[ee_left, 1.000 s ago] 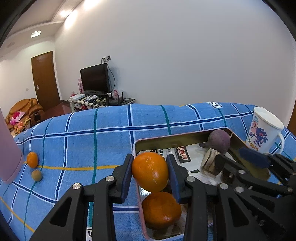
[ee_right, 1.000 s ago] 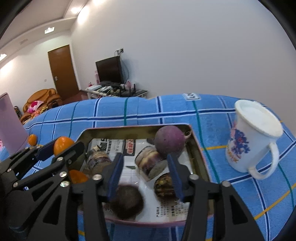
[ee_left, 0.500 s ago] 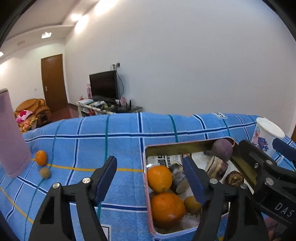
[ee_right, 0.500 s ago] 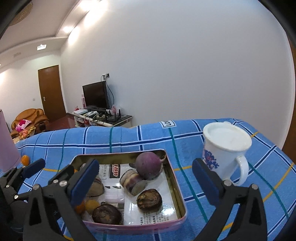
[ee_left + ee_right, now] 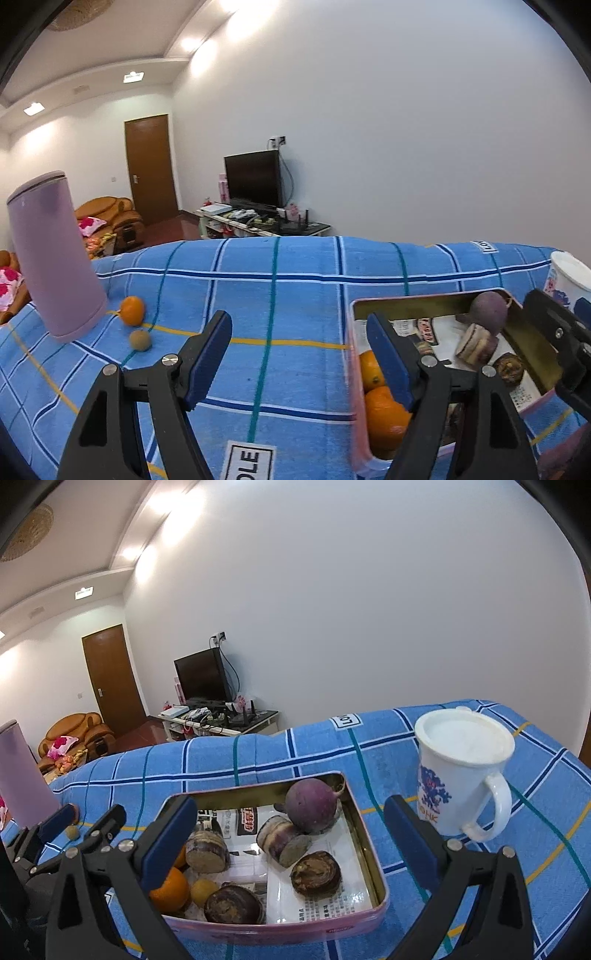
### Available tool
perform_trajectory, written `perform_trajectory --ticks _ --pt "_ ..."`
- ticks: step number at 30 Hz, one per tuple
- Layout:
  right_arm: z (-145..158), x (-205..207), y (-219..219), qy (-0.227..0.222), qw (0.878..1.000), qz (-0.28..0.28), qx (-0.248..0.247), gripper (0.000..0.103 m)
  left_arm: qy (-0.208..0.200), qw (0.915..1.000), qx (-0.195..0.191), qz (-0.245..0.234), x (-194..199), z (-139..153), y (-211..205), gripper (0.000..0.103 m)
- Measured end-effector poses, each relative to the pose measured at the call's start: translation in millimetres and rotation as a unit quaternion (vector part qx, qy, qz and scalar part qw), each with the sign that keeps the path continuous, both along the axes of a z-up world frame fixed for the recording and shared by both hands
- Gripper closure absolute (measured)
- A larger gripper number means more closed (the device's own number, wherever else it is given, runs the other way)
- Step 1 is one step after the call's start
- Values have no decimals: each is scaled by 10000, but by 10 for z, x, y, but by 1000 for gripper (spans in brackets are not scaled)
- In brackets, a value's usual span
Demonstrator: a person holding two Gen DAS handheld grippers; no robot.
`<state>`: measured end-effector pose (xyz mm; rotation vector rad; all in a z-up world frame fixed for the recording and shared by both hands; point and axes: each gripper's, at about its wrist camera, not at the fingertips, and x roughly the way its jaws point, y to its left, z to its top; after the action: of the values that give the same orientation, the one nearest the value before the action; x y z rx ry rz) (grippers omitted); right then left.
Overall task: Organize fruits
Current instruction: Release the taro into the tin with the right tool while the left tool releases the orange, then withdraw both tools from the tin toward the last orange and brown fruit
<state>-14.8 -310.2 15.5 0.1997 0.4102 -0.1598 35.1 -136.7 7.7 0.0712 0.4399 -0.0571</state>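
Blue checked cloth (image 5: 295, 295) covers the table in a white-walled living room. Both grippers — left gripper (image 5: 299, 360), right gripper (image 5: 288, 843) — hang with jaws spread, empty. Two loose fruits, a small orange (image 5: 132, 310) and a brown fruit (image 5: 140, 340), lie left of the tin (image 5: 365, 853), nearer the left hand.

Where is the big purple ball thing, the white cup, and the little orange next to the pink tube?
purple round vegetable (image 5: 312, 805), right wrist view, middle of its skin
white cup (image 5: 452, 790), right wrist view, its side wall
small orange (image 5: 132, 310), left wrist view, its middle
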Motion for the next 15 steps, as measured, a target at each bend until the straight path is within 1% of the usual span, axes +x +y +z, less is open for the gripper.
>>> perform_trajectory --ticks 4,10,15 --pt "-4 -28 52 -95 9999 18 -140 0 -73 9999 80 74 -40 -6 -9 26" --pt "45 -149 138 -521 9969 -167 -573 0 -111 9999 64 33 -89 -5 48 26" --pt "41 -152 145 -492 9968 -160 -606 0 -109 9999 75 -32 -147 -2 63 26"
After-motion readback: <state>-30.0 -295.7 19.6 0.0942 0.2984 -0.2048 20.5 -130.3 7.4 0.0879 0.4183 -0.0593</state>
